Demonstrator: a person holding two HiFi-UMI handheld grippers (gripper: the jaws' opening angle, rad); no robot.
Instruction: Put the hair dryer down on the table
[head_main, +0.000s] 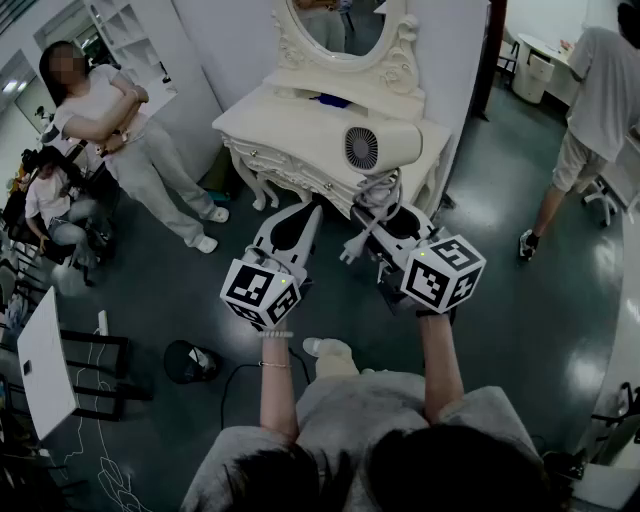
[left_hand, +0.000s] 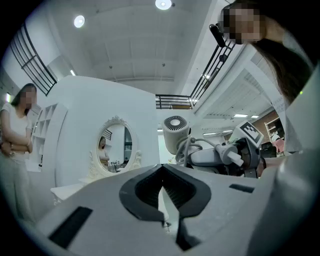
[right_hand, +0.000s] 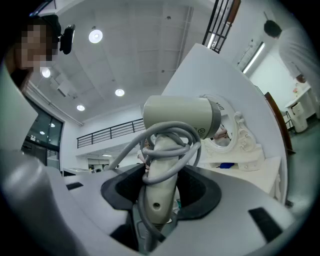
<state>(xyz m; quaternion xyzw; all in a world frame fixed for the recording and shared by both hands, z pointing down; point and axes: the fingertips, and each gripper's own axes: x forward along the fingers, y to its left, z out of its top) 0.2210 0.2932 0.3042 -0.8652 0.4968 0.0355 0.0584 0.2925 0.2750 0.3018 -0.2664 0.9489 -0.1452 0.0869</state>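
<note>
A cream hair dryer (head_main: 380, 147) with its grey cord wound round the handle is held upright by that handle in my right gripper (head_main: 388, 218), which is shut on it. In the right gripper view the handle (right_hand: 161, 185) stands between the jaws, with the barrel (right_hand: 180, 117) lying sideways above. The dryer hangs over the front right part of the white dressing table (head_main: 262, 112). Its plug (head_main: 349, 251) dangles below. My left gripper (head_main: 306, 214) is beside it on the left, shut and empty, its tips (left_hand: 163, 202) nearly touching. From there the dryer (left_hand: 175, 133) shows at the right.
An oval mirror (head_main: 345, 25) stands at the table's back, with a blue object (head_main: 331, 100) below it. A standing person (head_main: 120, 130) and a seated one (head_main: 48, 200) are at the left, another person (head_main: 592, 110) at the right. A black round object (head_main: 190, 362) lies on the floor.
</note>
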